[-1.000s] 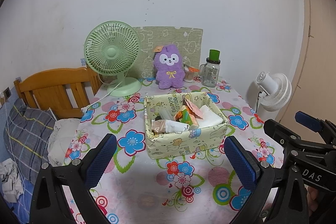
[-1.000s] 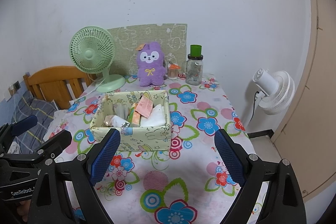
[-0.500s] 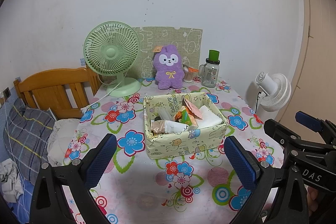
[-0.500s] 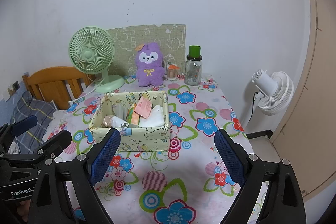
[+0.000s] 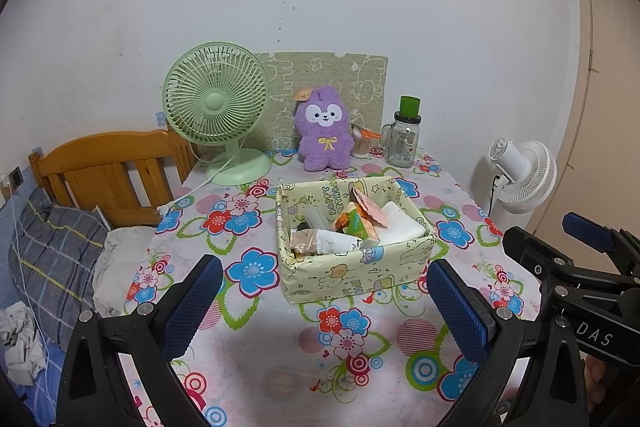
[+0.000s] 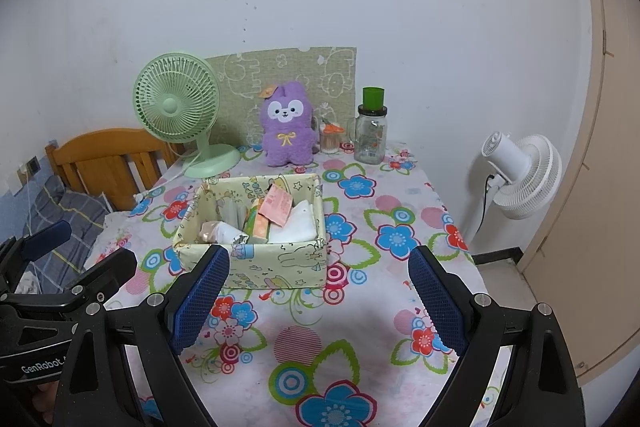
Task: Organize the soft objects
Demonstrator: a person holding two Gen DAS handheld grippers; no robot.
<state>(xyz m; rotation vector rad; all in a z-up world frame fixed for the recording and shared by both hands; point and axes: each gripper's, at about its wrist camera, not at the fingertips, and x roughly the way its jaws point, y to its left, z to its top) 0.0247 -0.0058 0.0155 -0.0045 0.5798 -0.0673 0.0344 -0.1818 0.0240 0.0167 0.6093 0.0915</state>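
both tools are held back at the near edge of the floral table (image 5: 256, 359), well apart from everything on it. the left gripper (image 5: 322, 301) is spread wide with nothing between its blue pads, and the right gripper (image 6: 320, 297) is likewise wide and empty.

the purple plush toy (image 5: 325, 129) is stood upright at the far side of the table, against the green board (image 5: 360, 83), between the green desk fan (image 5: 218, 107) on the left and the glass jar (image 5: 403, 139) on the right. a small cup of cotton swabs (image 5: 362, 145) is seen just beside it. the patterned fabric box (image 5: 360, 275) is placed nearer, in the middle, and is already filled with packets and folded white tissue (image 5: 400, 223).

the toy is judged to be light, fuzzy and easily squashed; nothing in it would be harmed by a firm pinch. it is best taken across the body below the face, where the stuffing is thickest, not by an ear, which would let it swing. care would be needed so that the jar and the cup are not knocked on the way in.
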